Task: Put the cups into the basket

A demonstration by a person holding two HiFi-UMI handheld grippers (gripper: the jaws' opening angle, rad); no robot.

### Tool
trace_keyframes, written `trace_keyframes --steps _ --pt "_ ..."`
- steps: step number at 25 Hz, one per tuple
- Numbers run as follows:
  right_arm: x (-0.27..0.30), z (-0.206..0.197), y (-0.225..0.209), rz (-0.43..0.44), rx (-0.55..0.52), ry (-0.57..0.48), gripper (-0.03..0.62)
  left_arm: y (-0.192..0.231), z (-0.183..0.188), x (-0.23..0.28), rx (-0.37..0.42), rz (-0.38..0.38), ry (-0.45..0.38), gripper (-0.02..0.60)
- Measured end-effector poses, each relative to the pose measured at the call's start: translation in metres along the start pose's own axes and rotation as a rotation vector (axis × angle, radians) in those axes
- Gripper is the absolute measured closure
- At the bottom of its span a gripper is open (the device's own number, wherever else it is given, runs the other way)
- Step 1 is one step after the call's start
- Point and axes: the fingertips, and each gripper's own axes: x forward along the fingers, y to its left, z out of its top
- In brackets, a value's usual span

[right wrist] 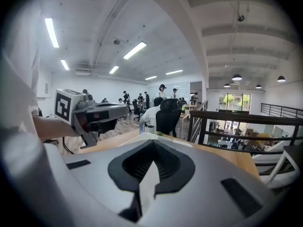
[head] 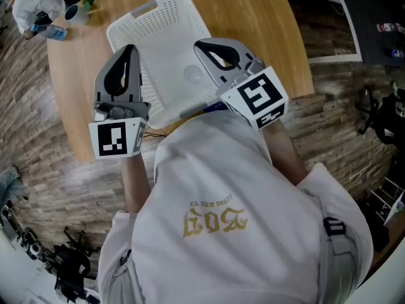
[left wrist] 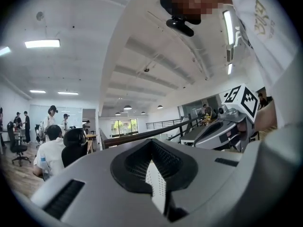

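Observation:
A white plastic basket (head: pixel 166 27) lies on the round wooden table (head: pixel 266 24), with a faint round clear shape (head: pixel 193 75) on its floor that I cannot identify. A pale cup (head: pixel 77 11) stands at the table's far left edge; the right gripper view shows it as a small white cup (right wrist: pixel 150 128) beyond the basket rim (right wrist: pixel 163 137). My left gripper (head: pixel 131 47) hovers over the basket's left side, shut and empty. My right gripper (head: pixel 199 44) hangs over the basket's near right part, also shut with nothing in it.
A small bottle (head: pixel 54 31) and a white-sleeved arm (head: pixel 35 2) are beside the cup. The person's white hoodie (head: pixel 221 208) hides the table's near edge. A black railing (right wrist: pixel 246 122) runs behind the table, and people sit and stand at desks further off.

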Motion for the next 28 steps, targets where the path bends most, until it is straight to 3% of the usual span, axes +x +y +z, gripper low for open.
trace_keyframes --steps 4,28 --pt "-0.002 0.011 -0.001 0.004 0.002 -0.05 0.585 -0.001 0.0 0.001 -0.022 -0.005 -0.01 0.577" --pt "-0.004 0.008 -0.01 -0.033 0.006 -0.048 0.585 0.007 -0.011 0.0 -0.019 0.018 -0.008 0.577"
